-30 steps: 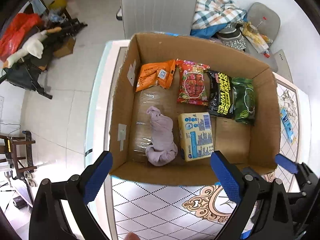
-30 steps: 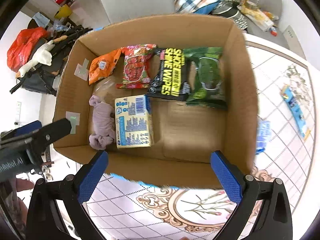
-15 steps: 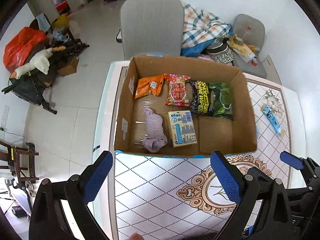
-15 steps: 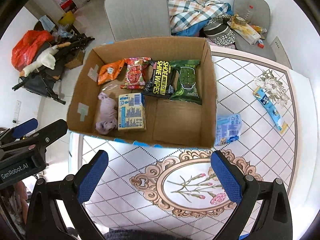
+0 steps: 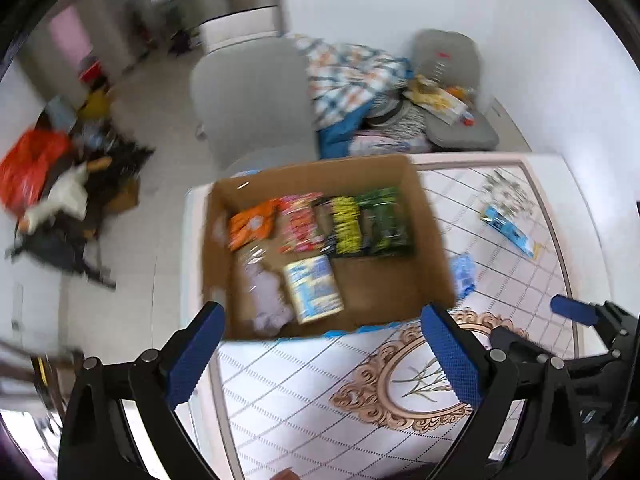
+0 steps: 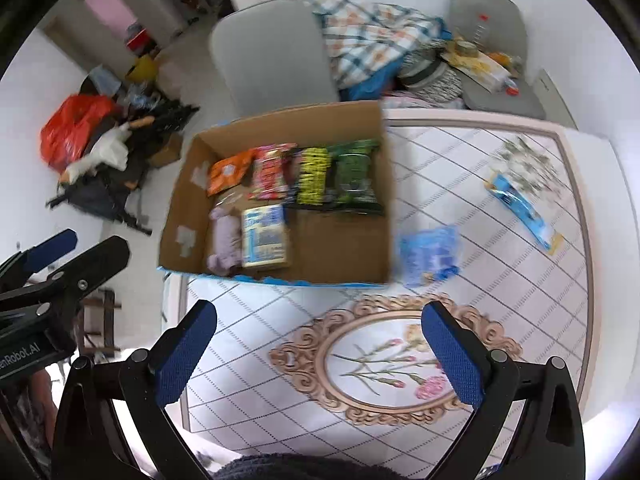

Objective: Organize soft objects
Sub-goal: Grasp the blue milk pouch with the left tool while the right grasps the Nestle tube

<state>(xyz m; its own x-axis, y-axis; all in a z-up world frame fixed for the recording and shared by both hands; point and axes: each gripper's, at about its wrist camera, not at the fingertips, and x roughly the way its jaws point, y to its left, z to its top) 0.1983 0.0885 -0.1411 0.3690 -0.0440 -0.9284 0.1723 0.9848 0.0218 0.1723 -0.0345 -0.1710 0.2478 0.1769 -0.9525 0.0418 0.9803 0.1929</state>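
An open cardboard box (image 5: 434, 264) (image 6: 384, 240) sits at the table's far left corner. It holds an orange pack (image 6: 226, 170), a red pack (image 6: 272, 172), a black-and-yellow wipes pack (image 6: 312, 176), a green pack (image 6: 354, 180), a yellow-blue pack (image 6: 264, 236) and a mauve cloth (image 6: 224, 240). A blue pack (image 6: 430, 254) lies on the table just right of the box. A long blue packet (image 6: 520, 208) lies further right. My left gripper (image 5: 324, 356) and right gripper (image 6: 320, 352) are both open and empty, held above the table in front of the box.
The table (image 6: 480, 320) has a white diamond-pattern cloth with a gold floral oval. A grey chair (image 6: 272, 52) stands behind the box, another chair with clutter (image 6: 488, 60) at the back right. Bags and a red sack (image 6: 72, 128) lie on the floor at left.
Both grippers have pulled back and up from the box, so it looks smaller and further away. The views are now blurred by motion. Both stay open.
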